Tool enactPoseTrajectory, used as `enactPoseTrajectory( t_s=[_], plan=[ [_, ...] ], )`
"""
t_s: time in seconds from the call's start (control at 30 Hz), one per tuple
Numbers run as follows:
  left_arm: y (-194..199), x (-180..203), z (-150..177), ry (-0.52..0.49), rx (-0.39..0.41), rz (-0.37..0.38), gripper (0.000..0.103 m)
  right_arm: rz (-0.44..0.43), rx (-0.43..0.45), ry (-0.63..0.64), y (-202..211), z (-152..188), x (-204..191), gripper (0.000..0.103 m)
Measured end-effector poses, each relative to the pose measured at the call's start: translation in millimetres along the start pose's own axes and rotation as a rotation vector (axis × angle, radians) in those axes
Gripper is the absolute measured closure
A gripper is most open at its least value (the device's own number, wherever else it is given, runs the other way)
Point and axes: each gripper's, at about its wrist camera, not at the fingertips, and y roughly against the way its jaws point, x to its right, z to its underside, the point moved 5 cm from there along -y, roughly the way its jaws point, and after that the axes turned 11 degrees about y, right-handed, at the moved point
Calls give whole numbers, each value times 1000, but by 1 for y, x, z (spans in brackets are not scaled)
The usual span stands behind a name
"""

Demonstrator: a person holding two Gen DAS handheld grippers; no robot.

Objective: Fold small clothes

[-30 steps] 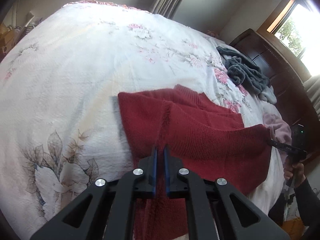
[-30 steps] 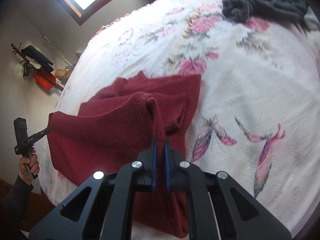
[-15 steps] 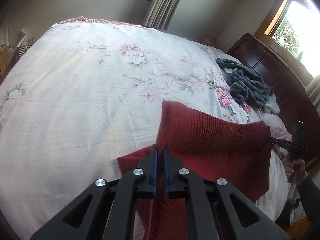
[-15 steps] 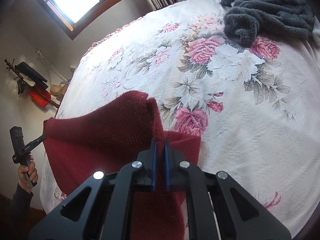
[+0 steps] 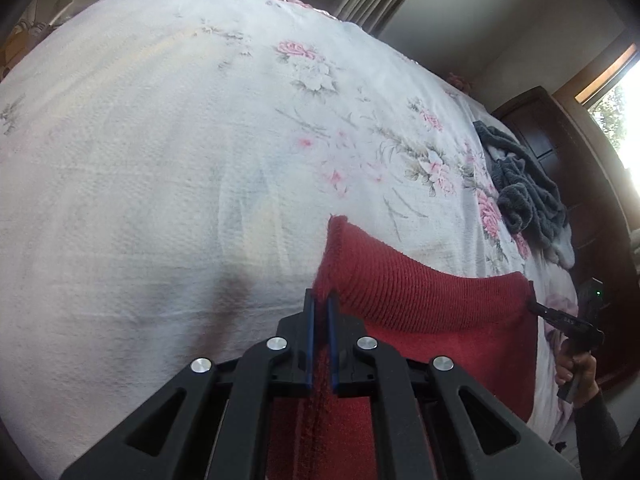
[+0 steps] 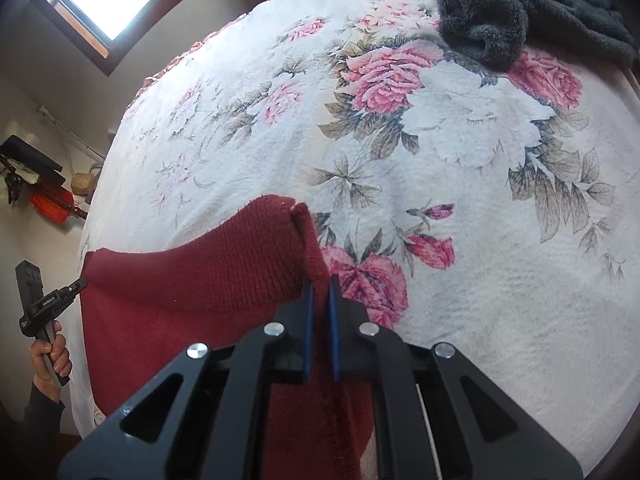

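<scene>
A: Dark red knit fills the lower half of the left wrist view. That's the red sweater (image 5: pixel 420 304), and the left hand-held gripper (image 5: pixel 320 300) has its two blue-lined fingers pinched tight on one corner of it, cloth running down between them.

B: And the far corner?

A: Over at the right edge, the right hand-held gripper (image 5: pixel 538 309) has its tip touching the sweater's other corner, a hand (image 5: pixel 576 364) wrapped round its grip. The top edge of the sweater is stretched between the two, held up over the floral bedspread (image 5: pixel 180 160), and the rest hangs down at the near side of the bed.

B: Anything else on the bed?

A: A crumpled grey fleece garment (image 5: pixel 524 192) lies well apart, near the dark wooden headboard (image 5: pixel 560 140).

B: Switch to the right wrist view.

A: Same picture mirrored. The right hand-held gripper (image 6: pixel 320 280) is clamped on its corner of the red sweater (image 6: pixel 208 268), the knit bunched up just above the fingers. At the left edge the left hand-held gripper (image 6: pixel 78 283) grips the opposite corner, with a hand (image 6: pixel 50 354) and dark sleeve (image 6: pixel 40 416) below it. The floral bedspread (image 6: pixel 460 168) spreads beyond, the grey fleece garment (image 6: pixel 500 12) at the top right.
</scene>
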Motion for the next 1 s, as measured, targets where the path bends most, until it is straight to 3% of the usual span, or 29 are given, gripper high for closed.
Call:
enactPoseTrajectory(
  t_s=[0.13, 0.2, 0.23, 0.33, 0.37, 0.4, 0.43, 0.5, 0.53, 0.6, 0.67, 0.73, 0.77, 0.83, 0.9, 0.93, 1.0],
  plan=[
    [-35, -23, 1, 42, -69, -56, 98, 33, -46, -17, -26, 4, 13, 98],
    [-70, -48, 13, 93, -177, -156, 96, 36, -107, -32, -48, 13, 22, 90],
    [-78, -55, 17, 113, -192, -178, 93, 44, -133, -44, -55, 17, 26, 83],
    [-53, -40, 13, 74, -57, -259, 89, 23, -60, -91, -40, 17, 31, 75],
    [-40, -25, 12, 27, -8, -236, 89, 6, 6, -111, -26, 14, 31, 73],
    [-29, -6, 13, -11, 22, -164, 89, -13, 52, -119, -15, 12, 30, 73],
    [-26, 8, 16, -34, 12, -85, 89, -55, 89, -132, -8, 10, 27, 73],
    [-39, 33, 27, -54, -90, 82, 86, -202, 81, -161, -13, 11, 16, 73],
    [-53, 33, 32, -40, -137, 88, 86, -278, 36, -176, -27, 14, 9, 73],
    [-86, 8, 35, 7, -192, -16, 87, -292, -57, -195, -58, 25, 8, 76],
    [-106, -26, 38, 70, -228, -108, 100, -250, -112, -220, -86, 37, 27, 103],
    [-95, -33, 35, 109, -210, -82, 101, -313, -102, -329, -84, 39, 43, 103],
    [-79, -27, 35, 94, -180, -50, 102, -308, -73, -334, -74, 37, 43, 95],
    [-53, -7, 45, 48, -180, 102, 99, -372, -29, -289, -50, 35, 25, 84],
    [-39, 6, 66, 15, -216, 232, 96, -500, -35, -245, -37, 47, -3, 84],
    [-42, 1, 75, 17, -232, 221, 93, -528, -47, -219, -36, 55, -15, 84],
    [-63, -34, 87, 37, -252, 48, 98, -488, -121, -189, -56, 74, -21, 92]
  ],
)
